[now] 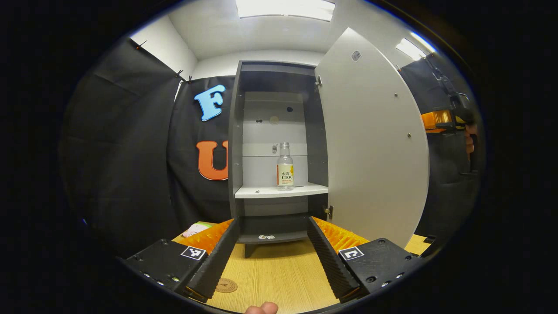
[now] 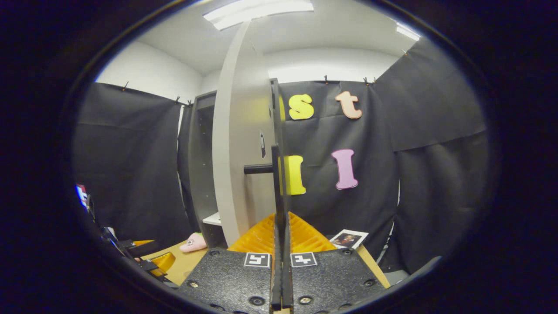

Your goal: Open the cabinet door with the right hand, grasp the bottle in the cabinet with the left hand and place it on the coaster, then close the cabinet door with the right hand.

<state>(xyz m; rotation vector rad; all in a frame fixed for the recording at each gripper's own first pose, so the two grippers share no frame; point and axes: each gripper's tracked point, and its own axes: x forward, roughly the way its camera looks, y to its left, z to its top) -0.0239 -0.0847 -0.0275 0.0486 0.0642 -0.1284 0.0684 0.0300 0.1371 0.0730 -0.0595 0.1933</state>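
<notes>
The grey cabinet (image 1: 235,144) stands open on the wooden table, its white door (image 1: 370,148) swung out to the right. A clear bottle (image 1: 285,168) with a yellow label stands upright on the white shelf inside. My left gripper (image 1: 273,222) is open, low above the table and well short of the bottle. A round brown coaster (image 1: 226,285) lies on the table by its left finger. In the right gripper view the door (image 2: 237,165) is edge-on and my right gripper (image 2: 281,218) is shut on the black door handle (image 2: 275,174). That gripper (image 1: 449,117) also appears past the door's outer edge.
A pink soft toy (image 1: 196,228) lies on the table (image 1: 279,274) left of the cabinet base. A photo card (image 2: 348,239) sits at the table's far right corner. Black cloth walls enclose the booth. A fingertip (image 1: 261,308) shows at the bottom edge.
</notes>
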